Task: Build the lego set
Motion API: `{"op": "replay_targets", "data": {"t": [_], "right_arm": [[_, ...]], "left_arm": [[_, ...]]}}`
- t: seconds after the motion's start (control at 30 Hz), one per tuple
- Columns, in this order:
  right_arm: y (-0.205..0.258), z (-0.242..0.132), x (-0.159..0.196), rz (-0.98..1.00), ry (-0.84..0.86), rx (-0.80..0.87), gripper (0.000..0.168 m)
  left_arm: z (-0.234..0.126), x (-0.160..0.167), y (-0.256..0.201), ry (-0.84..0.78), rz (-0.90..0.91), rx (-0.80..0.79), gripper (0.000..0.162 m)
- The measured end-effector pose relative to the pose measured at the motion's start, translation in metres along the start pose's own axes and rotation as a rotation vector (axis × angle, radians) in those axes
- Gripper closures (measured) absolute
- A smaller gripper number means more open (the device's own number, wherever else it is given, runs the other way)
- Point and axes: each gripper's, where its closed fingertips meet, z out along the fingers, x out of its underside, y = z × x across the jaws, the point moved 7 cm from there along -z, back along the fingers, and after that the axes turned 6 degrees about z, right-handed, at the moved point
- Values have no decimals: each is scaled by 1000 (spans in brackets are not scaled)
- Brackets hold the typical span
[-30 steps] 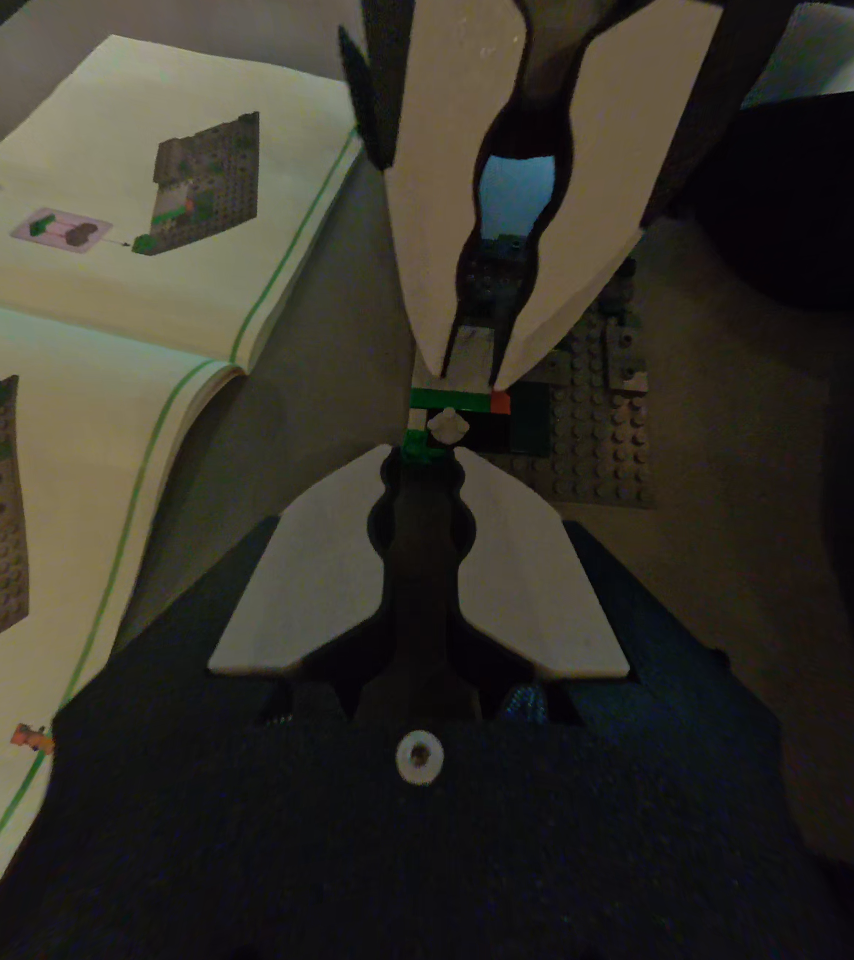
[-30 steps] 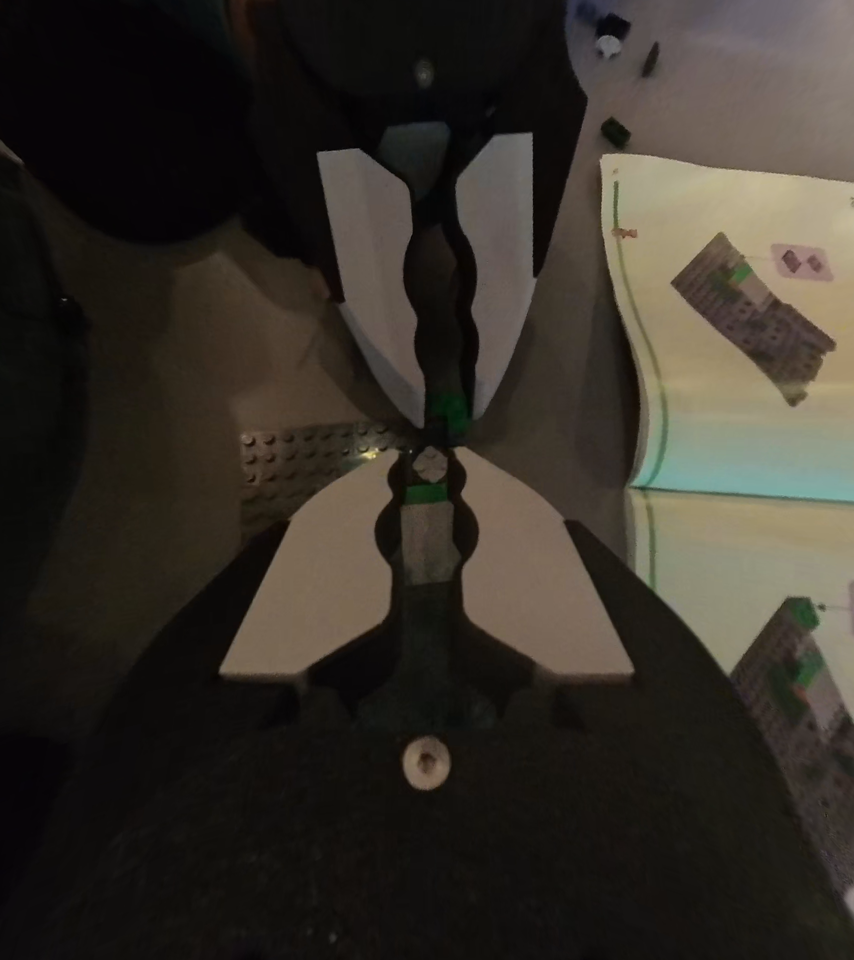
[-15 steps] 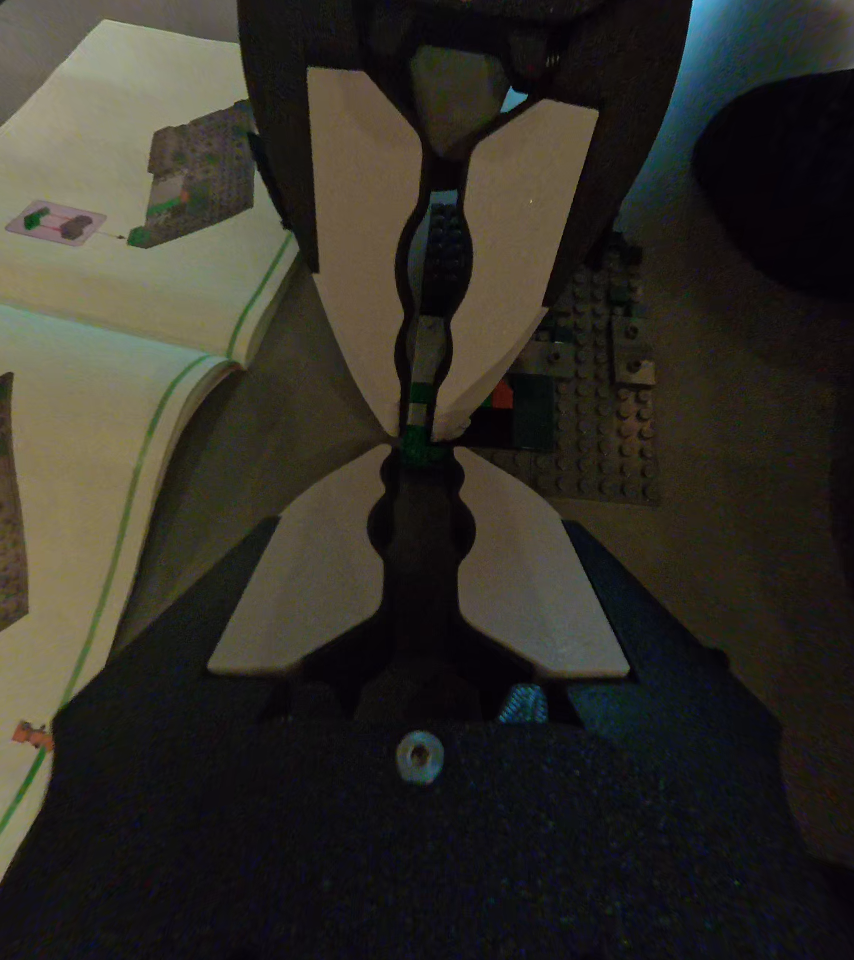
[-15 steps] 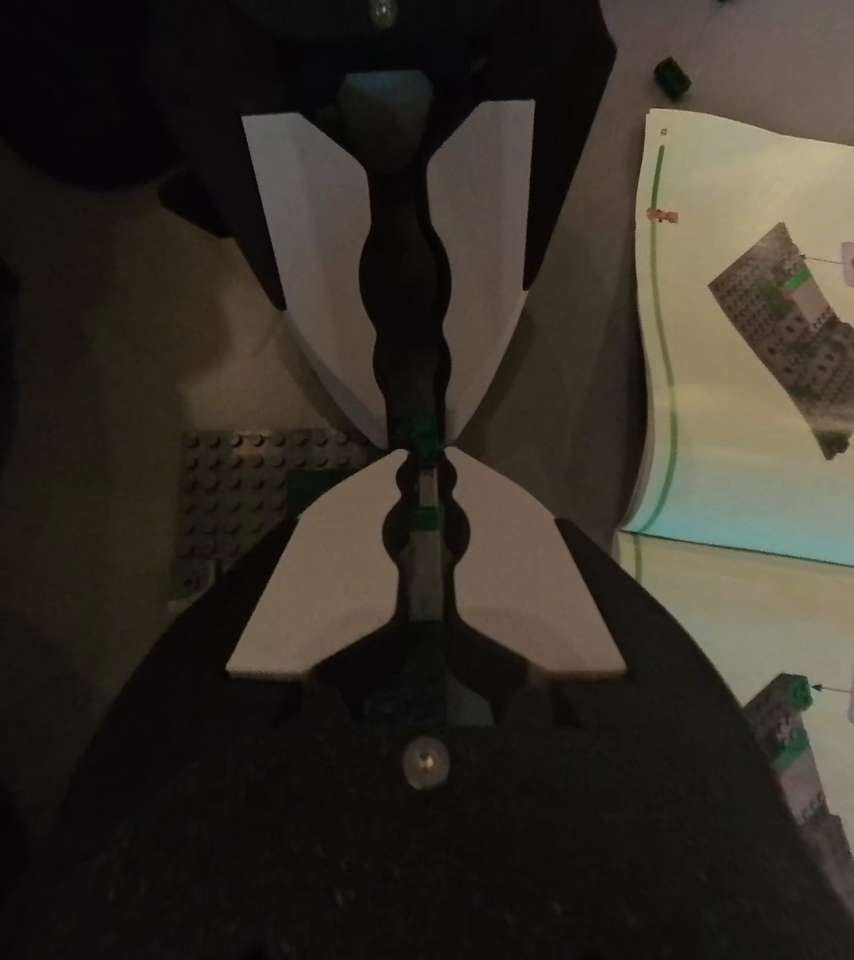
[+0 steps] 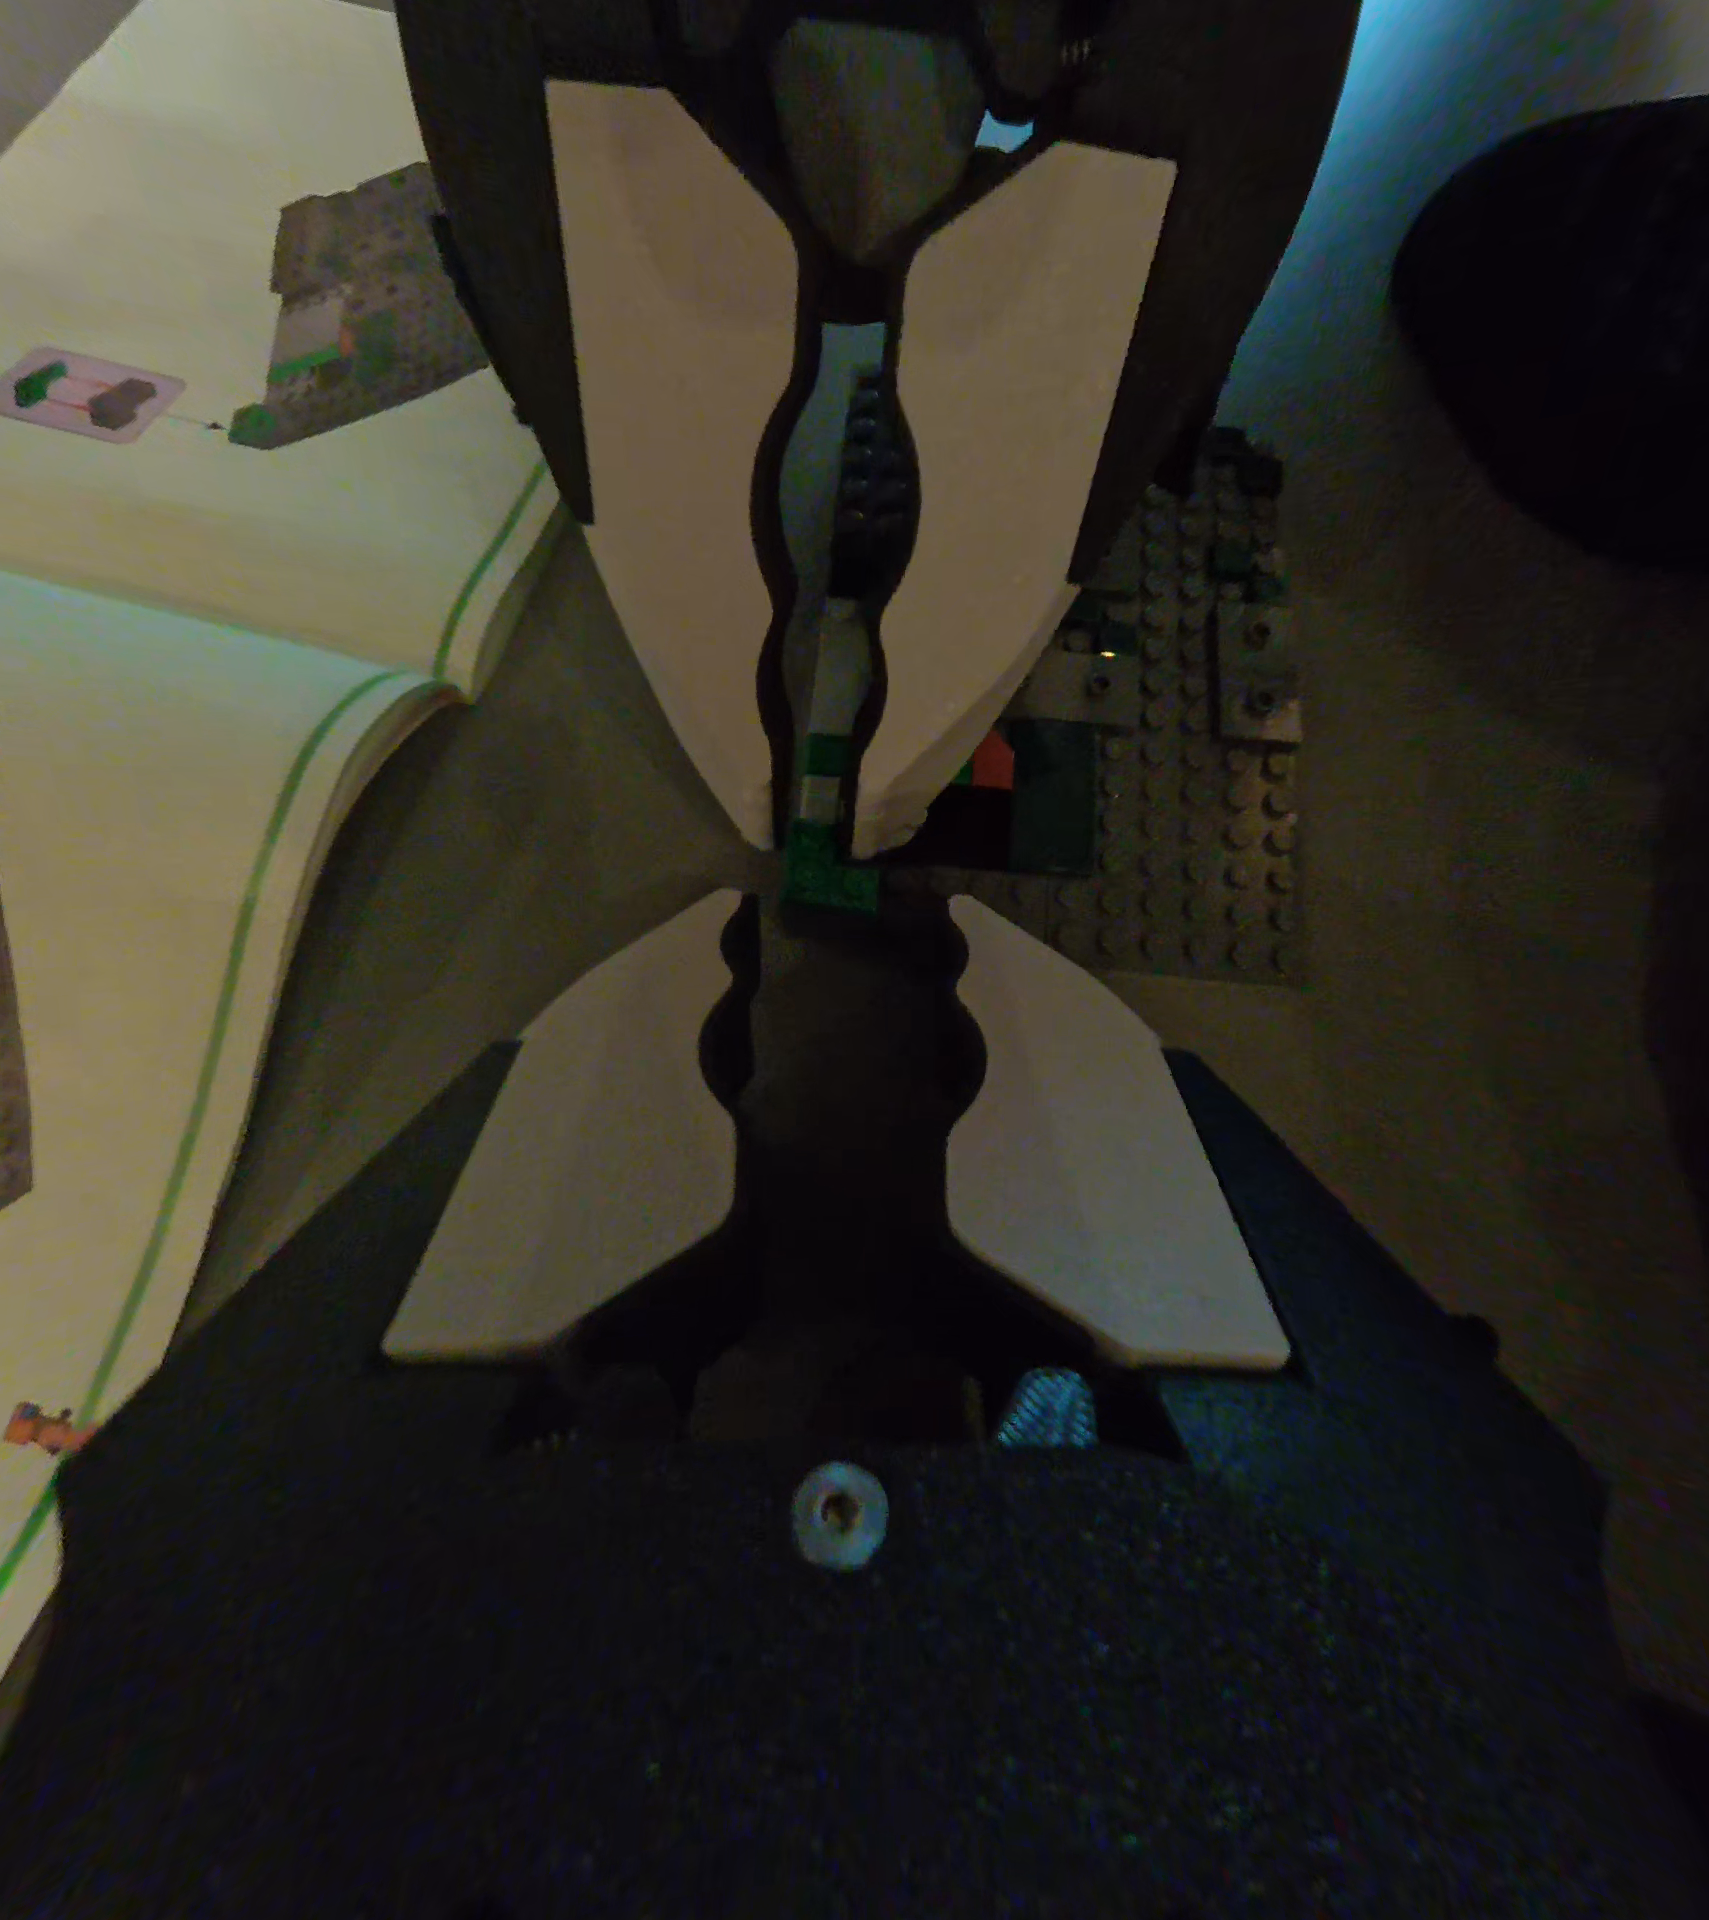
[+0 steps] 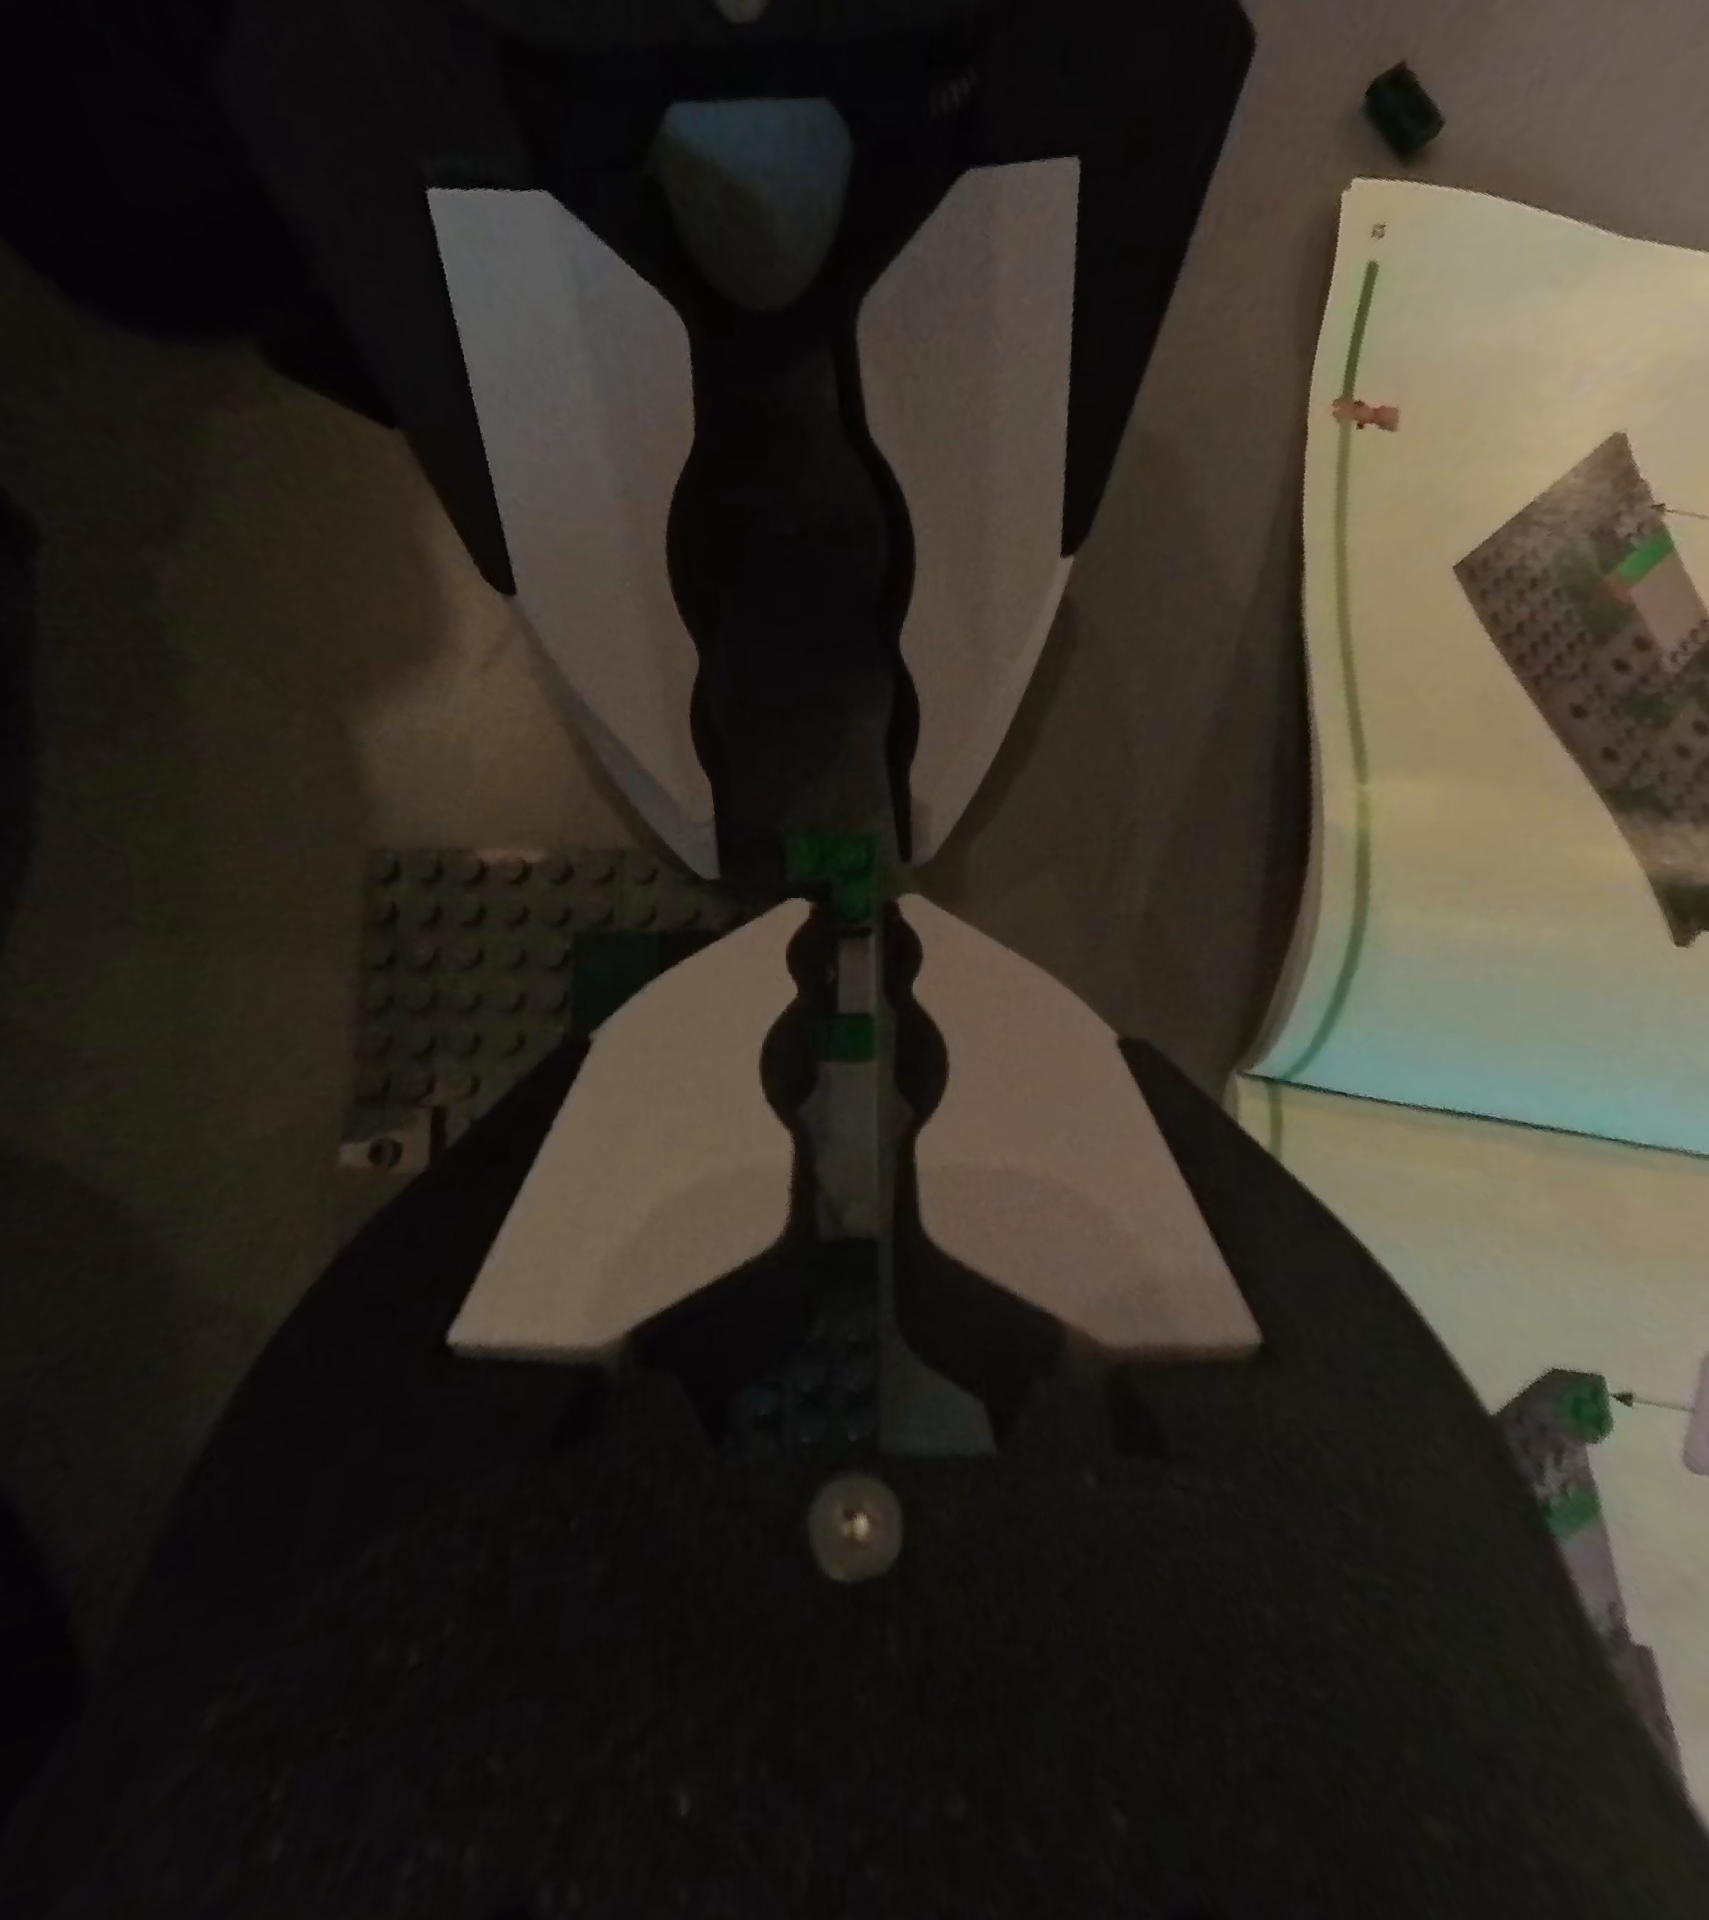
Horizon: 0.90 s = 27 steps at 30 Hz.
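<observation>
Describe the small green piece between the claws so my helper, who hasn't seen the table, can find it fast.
Start from the grey studded baseplate lying beside the open booklet. At the plate's booklet-side corner the two claws meet tip to tip, and the green piece sits right where they meet. It is bright green and studded, standing out from the grey and white bricks behind it.

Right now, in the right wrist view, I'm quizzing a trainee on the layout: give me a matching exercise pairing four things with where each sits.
Things:
1. green piece
2. instruction booklet
3. grey baseplate
4. loose dark brick

Places in the right wrist view:
A. left of centre
B. top right corner
C. centre
D. right edge

Pairs: 1-C, 2-D, 3-A, 4-B.
</observation>
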Motion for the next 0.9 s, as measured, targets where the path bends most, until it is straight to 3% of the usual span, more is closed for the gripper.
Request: {"op": "replay_targets", "data": {"t": [0.03, 0.23, 0.4, 0.53, 0.9], "right_arm": [[0, 0, 0, 1, -1, 1, 158], [0, -24, 5, 38, -54, -37, 154], [-1, -57, 55, 69, -56, 5, 151], [3, -58, 81, 136, -129, 28, 144], [-1, -52, 88, 117, -189, 34, 152]], "left_arm": [[0, 0, 0, -1, -2, -1, 130], [-5, -1, 1, -11, -14, -12, 130], [-16, -6, -8, -62, -57, -35, 132], [-21, -12, -18, -110, -77, -44, 132], [-31, -10, -22, -132, -151, -105, 133]]}}
